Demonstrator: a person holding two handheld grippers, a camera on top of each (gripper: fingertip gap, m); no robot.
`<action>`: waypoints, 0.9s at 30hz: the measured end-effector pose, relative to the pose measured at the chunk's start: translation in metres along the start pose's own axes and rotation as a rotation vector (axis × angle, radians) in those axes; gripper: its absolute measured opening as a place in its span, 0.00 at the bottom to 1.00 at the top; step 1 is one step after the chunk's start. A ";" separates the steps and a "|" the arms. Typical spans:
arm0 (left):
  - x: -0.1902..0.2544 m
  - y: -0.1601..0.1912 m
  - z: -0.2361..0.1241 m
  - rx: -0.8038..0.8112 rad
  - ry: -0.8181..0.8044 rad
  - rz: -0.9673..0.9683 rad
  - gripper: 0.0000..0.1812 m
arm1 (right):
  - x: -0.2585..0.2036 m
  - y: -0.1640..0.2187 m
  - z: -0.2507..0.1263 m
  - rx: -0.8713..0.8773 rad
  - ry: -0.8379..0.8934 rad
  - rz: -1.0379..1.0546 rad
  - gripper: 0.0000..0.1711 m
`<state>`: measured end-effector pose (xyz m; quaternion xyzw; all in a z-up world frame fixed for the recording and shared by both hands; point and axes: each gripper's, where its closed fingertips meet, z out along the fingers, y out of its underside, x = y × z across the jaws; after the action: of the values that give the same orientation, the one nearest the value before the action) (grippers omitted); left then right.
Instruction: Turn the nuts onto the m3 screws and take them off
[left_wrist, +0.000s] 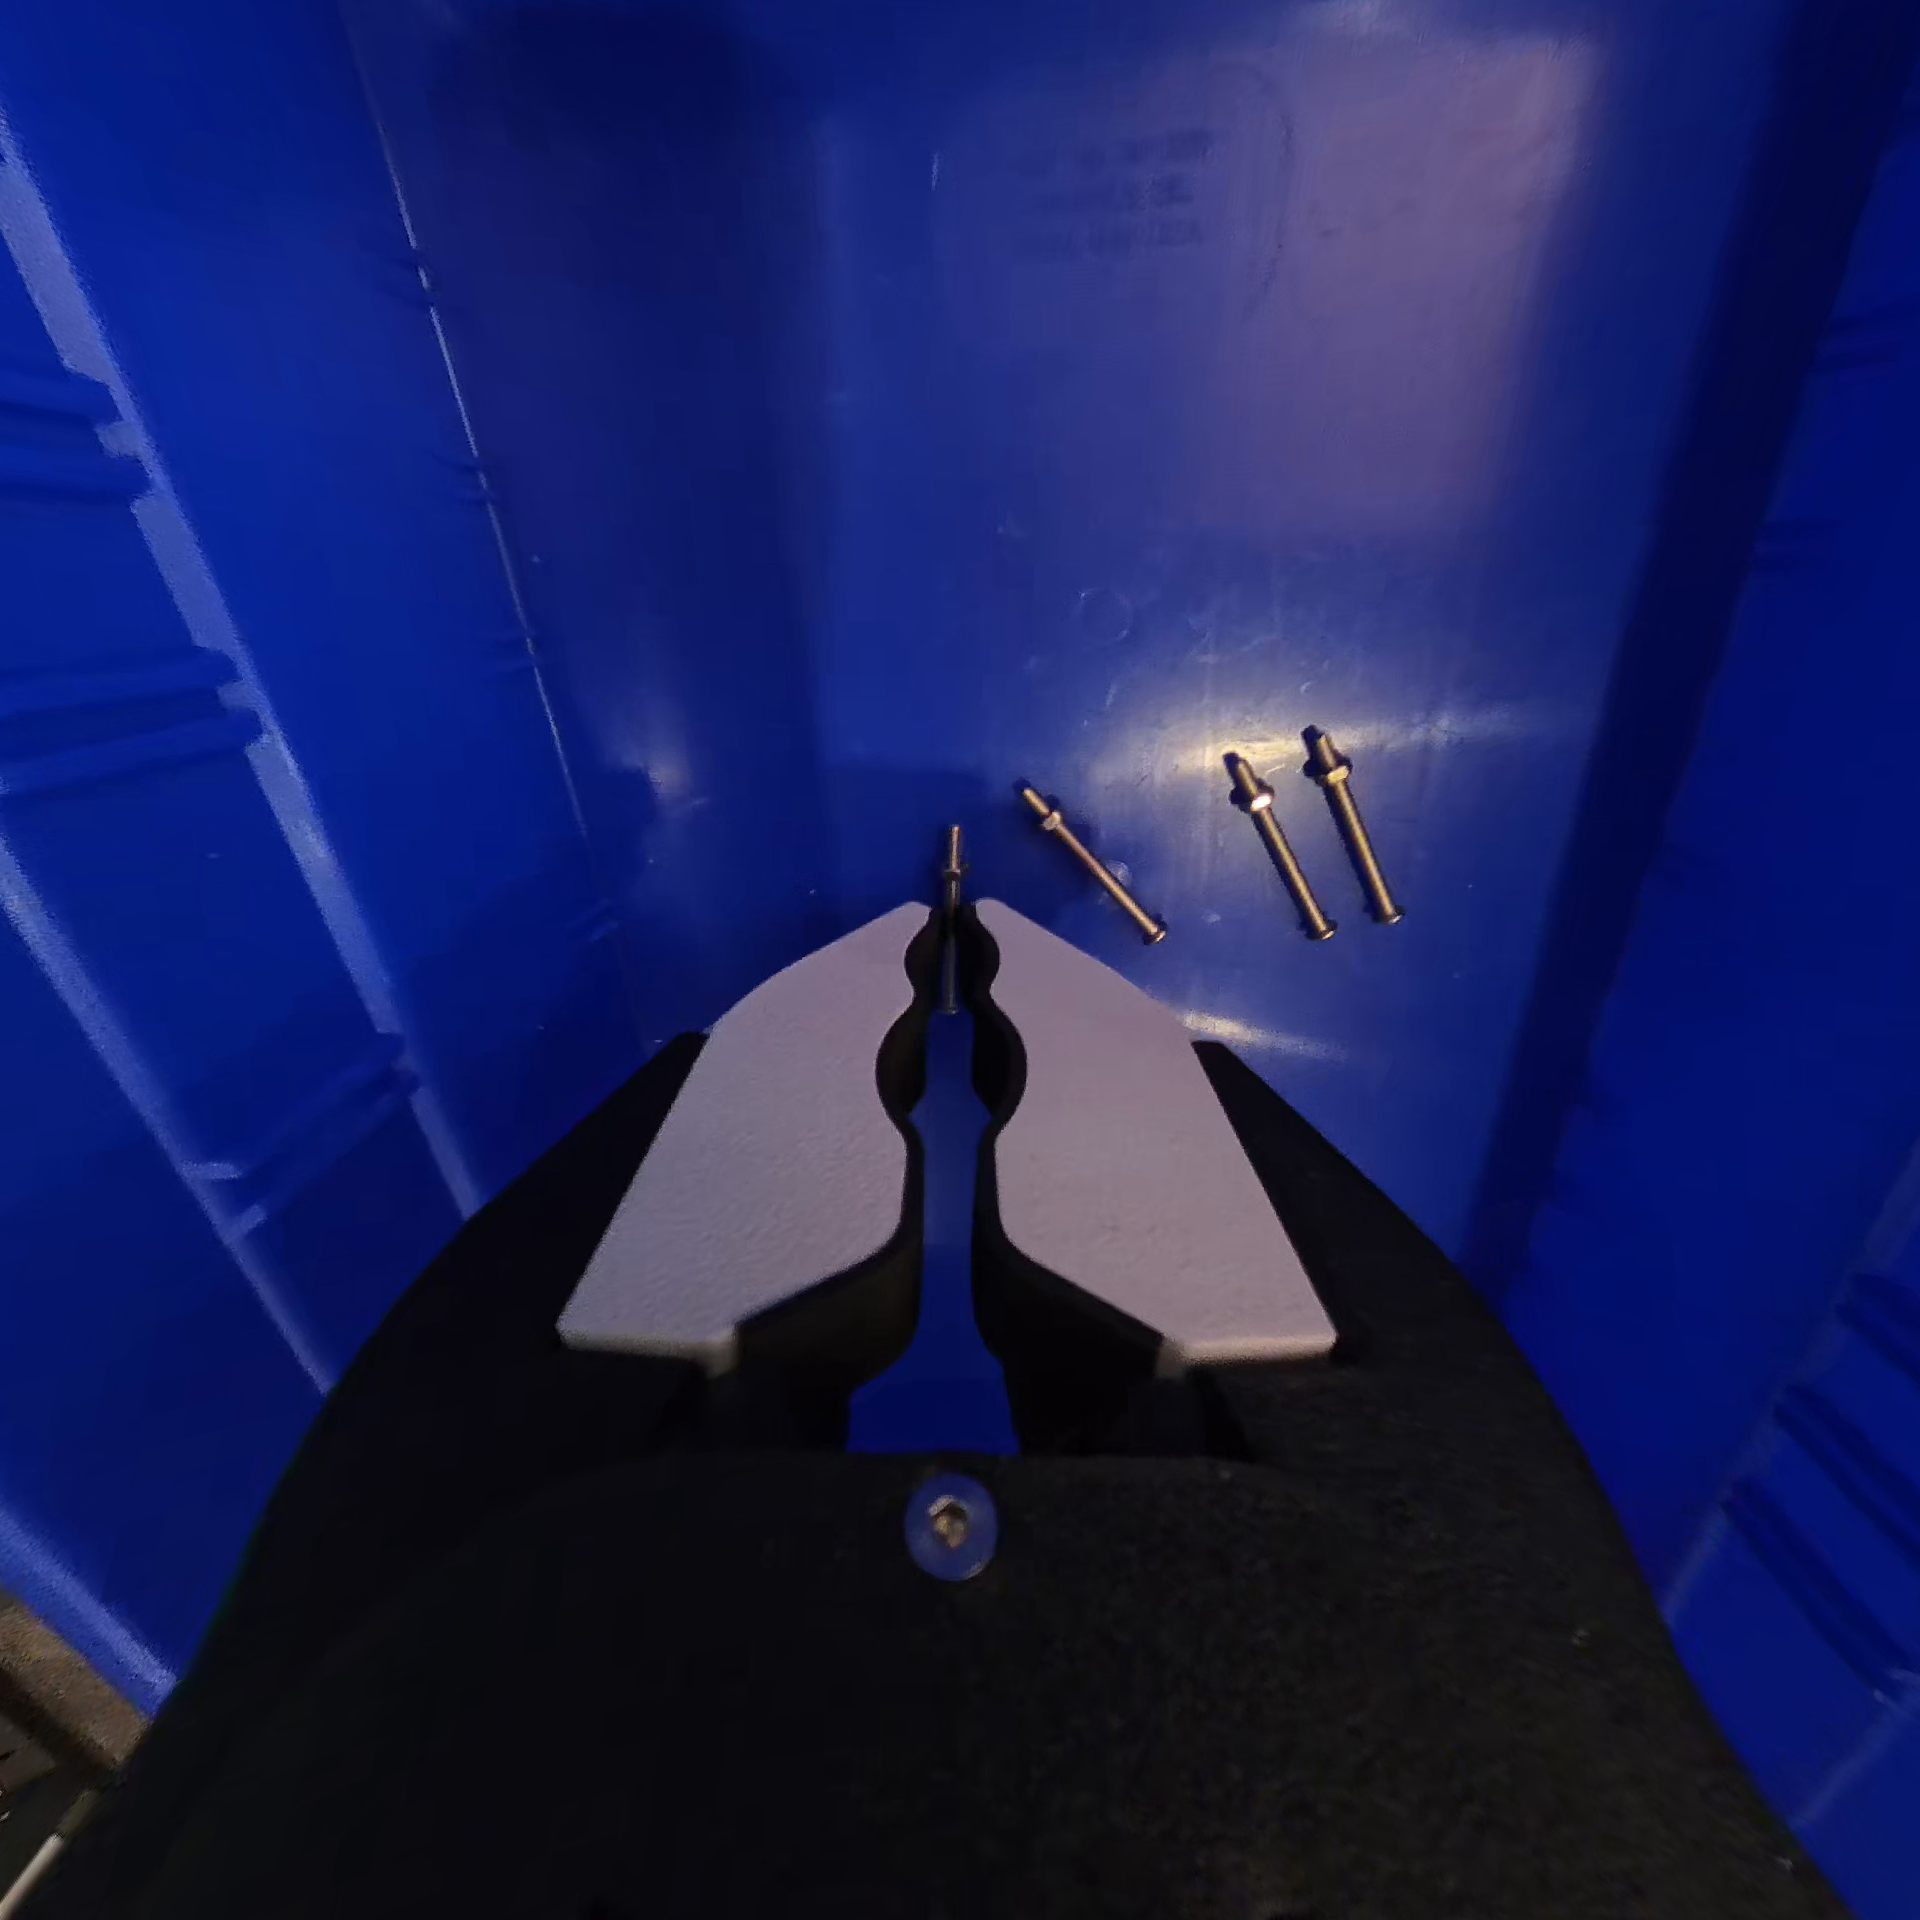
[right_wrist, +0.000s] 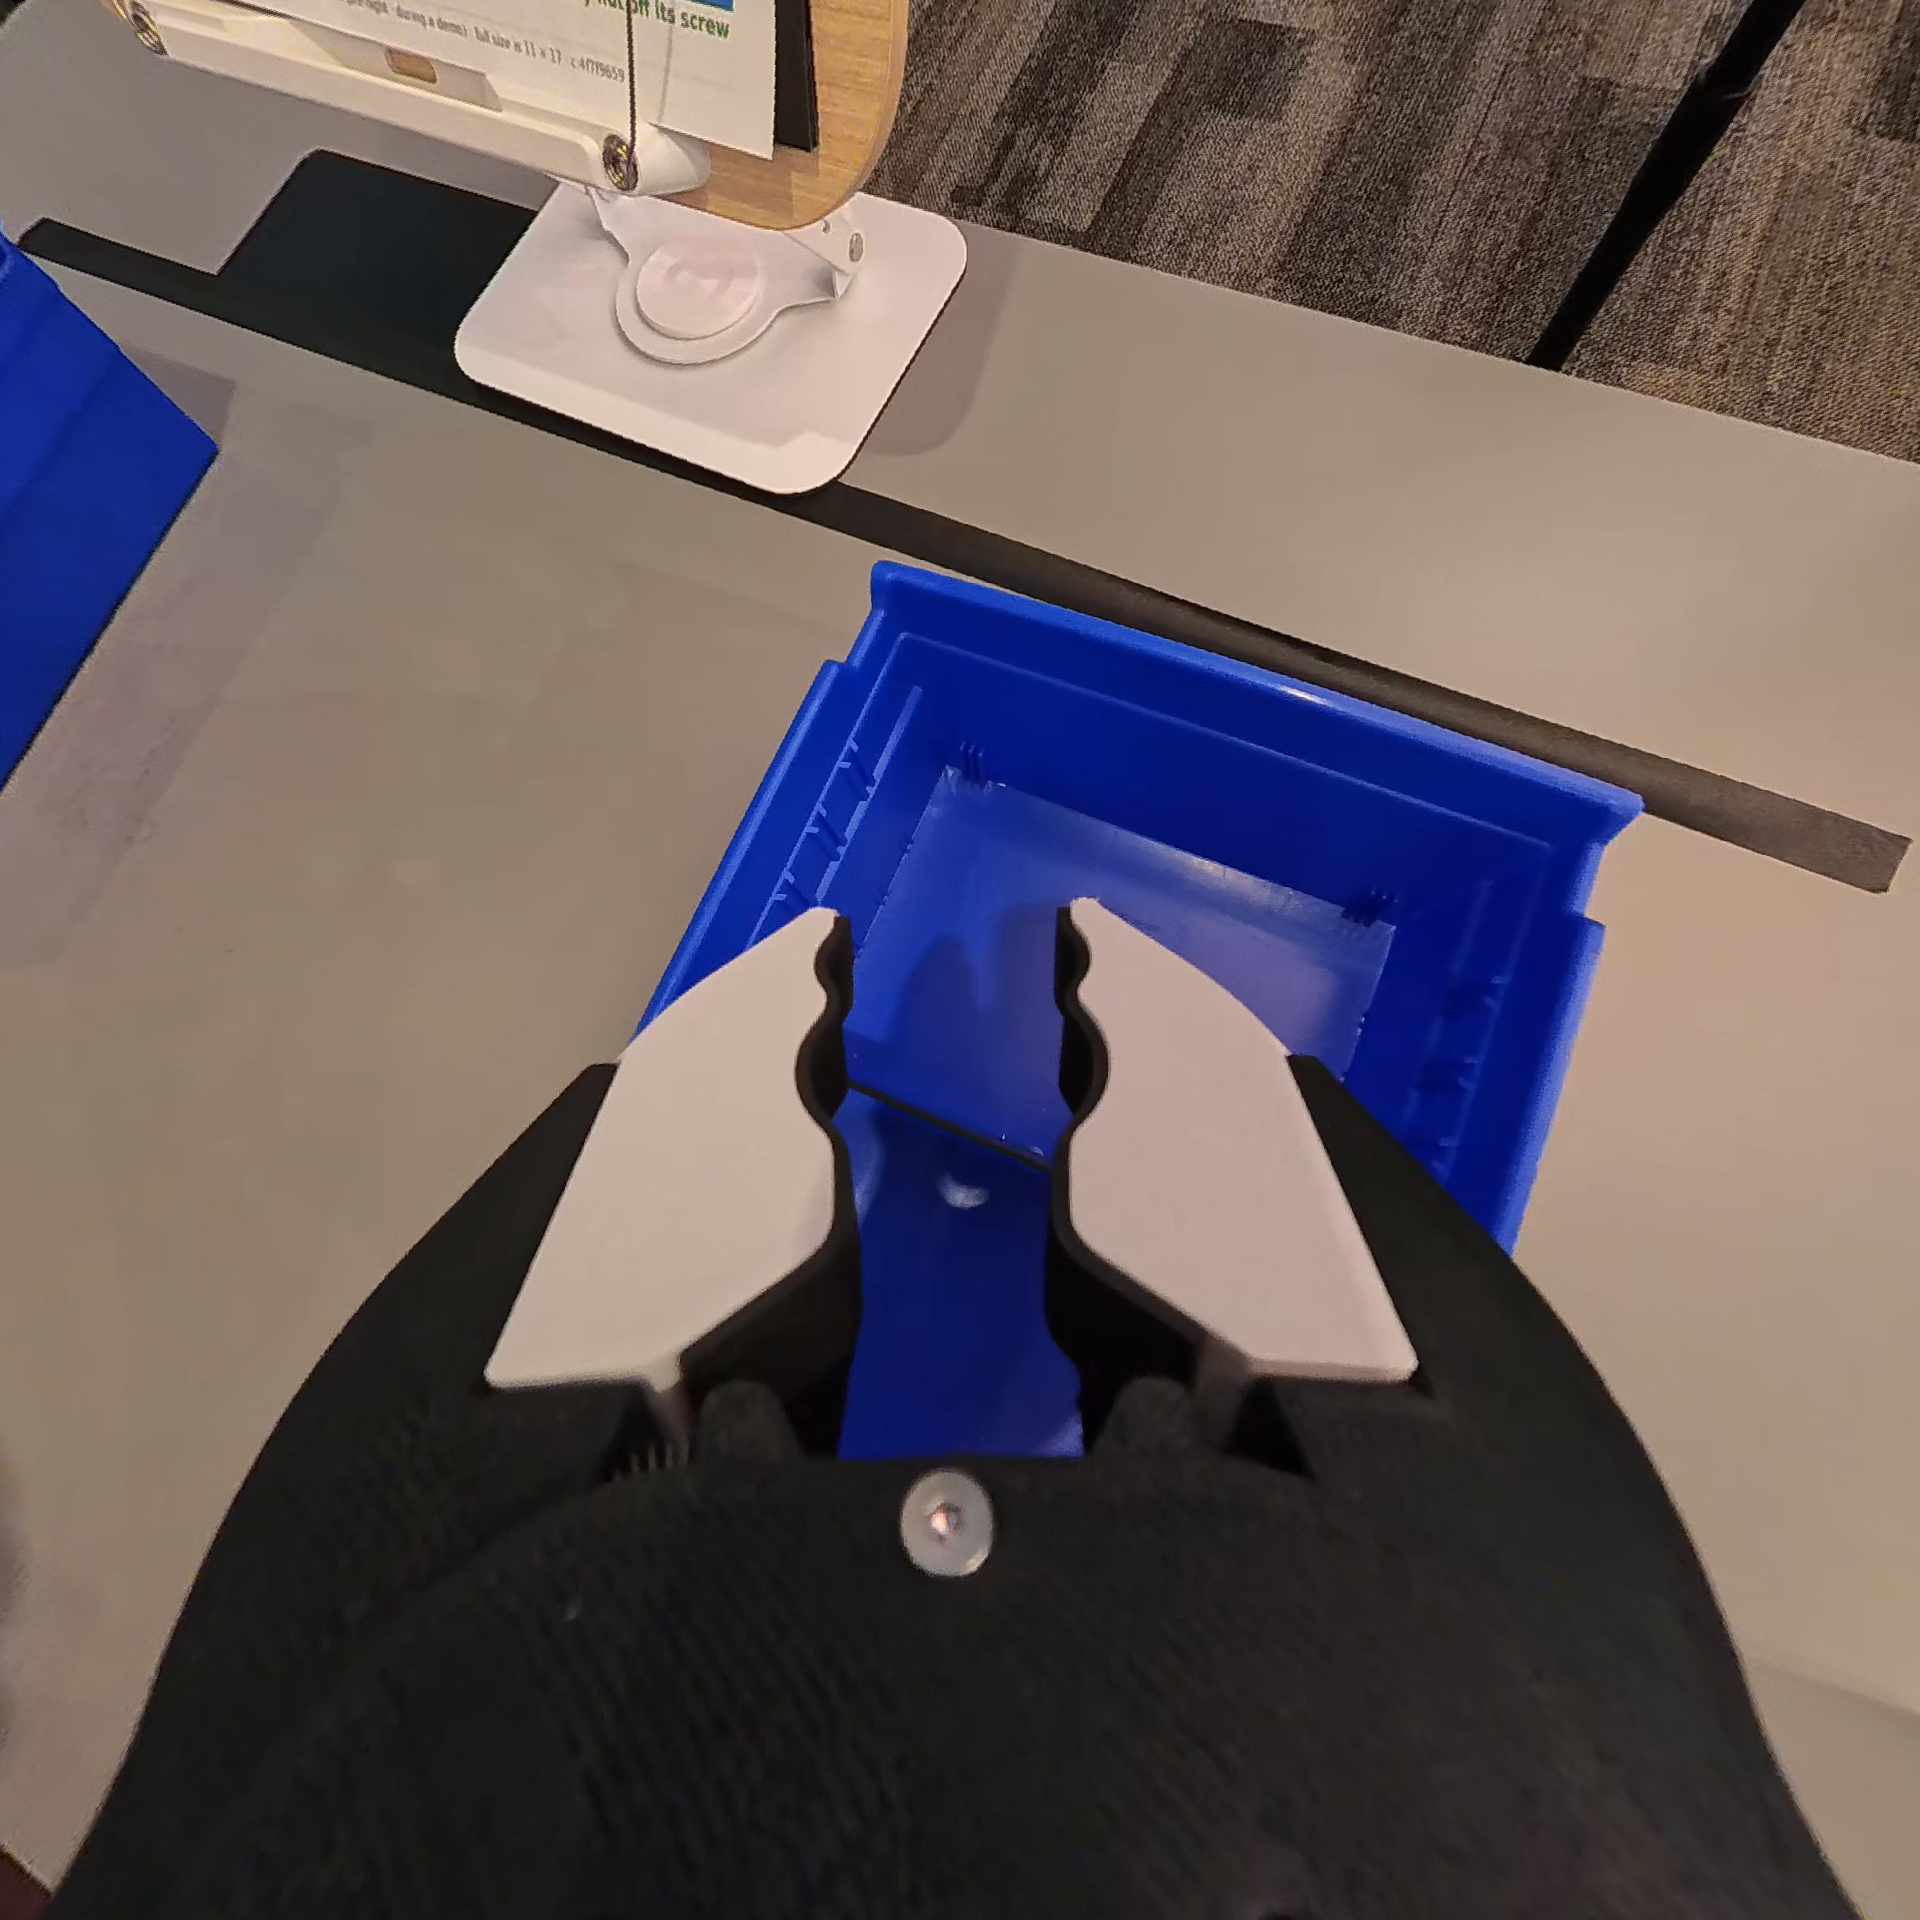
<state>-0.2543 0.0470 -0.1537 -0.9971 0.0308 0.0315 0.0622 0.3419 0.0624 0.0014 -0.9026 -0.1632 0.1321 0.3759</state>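
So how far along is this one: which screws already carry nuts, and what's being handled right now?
Done so far: three screws lie on the floor of the blue bin, each with a nut near its tip. In hand: the left gripper is shut on a fourth screw, also nutted. The right gripper hangs open over another blue bin. Left: taking nuts off.

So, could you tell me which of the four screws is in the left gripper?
The leftmost screw: it sits between the left gripper's fingertips; the other three lie loose to its right.

Three screws (left_wrist: 1262, 847) lie in the bin (left_wrist: 1039, 416), right of a fourth screw (left_wrist: 951, 894). A second bin (right_wrist: 1247, 748) sits on the desk (right_wrist: 416, 675), before a stand (right_wrist: 717, 343).
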 end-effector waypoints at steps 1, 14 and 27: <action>-0.001 0.001 -0.001 -0.002 0.007 -0.001 0.02 | 0.000 0.000 0.000 0.001 -0.001 0.001 0.22; 0.080 -0.029 -0.206 0.745 0.489 0.163 0.01 | -0.012 -0.013 -0.002 0.044 0.001 -0.054 0.22; 0.272 0.035 -0.311 1.059 0.993 0.783 0.01 | -0.236 -0.086 -0.070 0.687 -0.779 -0.332 0.24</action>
<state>0.0326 -0.0422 0.1315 -0.6506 0.4109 -0.4124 0.4876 0.1353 -0.0181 0.1389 -0.5743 -0.3779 0.4413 0.5767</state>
